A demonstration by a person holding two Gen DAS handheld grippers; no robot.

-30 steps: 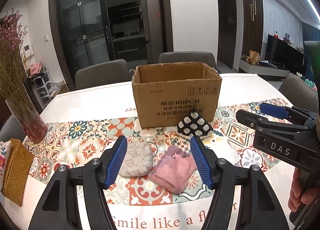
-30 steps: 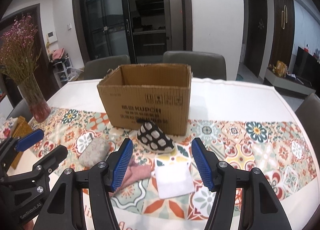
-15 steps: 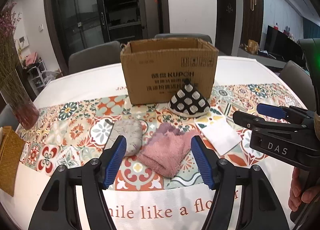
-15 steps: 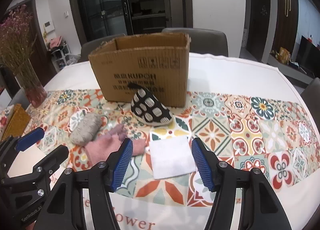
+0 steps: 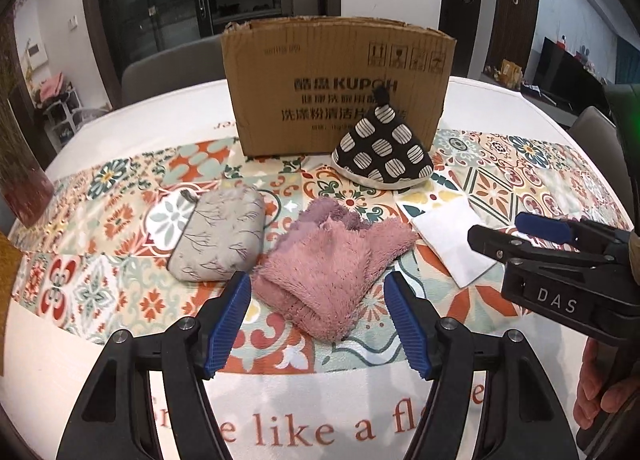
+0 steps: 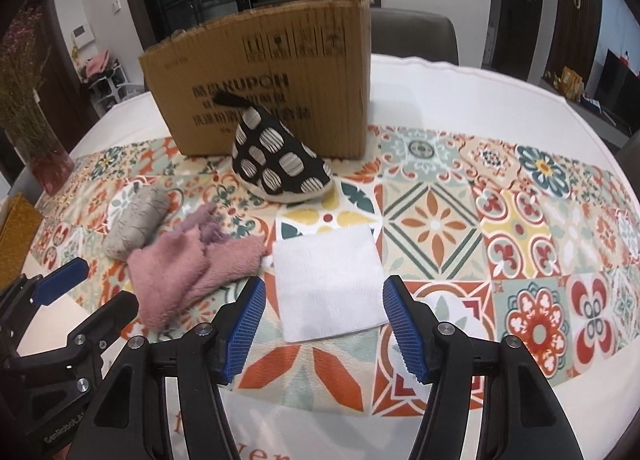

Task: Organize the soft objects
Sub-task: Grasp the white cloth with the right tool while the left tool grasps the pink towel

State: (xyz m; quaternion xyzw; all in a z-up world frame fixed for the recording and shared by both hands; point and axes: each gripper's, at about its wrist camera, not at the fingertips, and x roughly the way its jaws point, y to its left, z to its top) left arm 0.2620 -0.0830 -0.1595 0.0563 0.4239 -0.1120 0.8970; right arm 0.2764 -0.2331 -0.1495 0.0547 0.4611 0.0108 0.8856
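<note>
A pink fluffy cloth (image 5: 328,264) lies on the patterned tablecloth; my left gripper (image 5: 318,318) is open, its tips flanking the cloth's near end. A grey pouch (image 5: 220,238) lies to its left. A black dotted cone-shaped pouch (image 5: 382,150) leans against the cardboard box (image 5: 336,72). A white folded cloth (image 6: 326,284) lies flat; my right gripper (image 6: 324,318) is open just before its near edge. The pink cloth (image 6: 184,268), grey pouch (image 6: 138,226), dotted pouch (image 6: 276,164) and box (image 6: 280,64) also show in the right wrist view.
A glass vase with dried flowers (image 6: 36,140) stands at the left. A yellow woven mat (image 6: 16,232) lies at the table's left edge. Chairs (image 6: 412,34) stand behind the table. The two grippers are close side by side.
Both grippers have moved forward and down toward the table. The left one has come up to the pink cloth, the right one to the white cloth. Both stay open.
</note>
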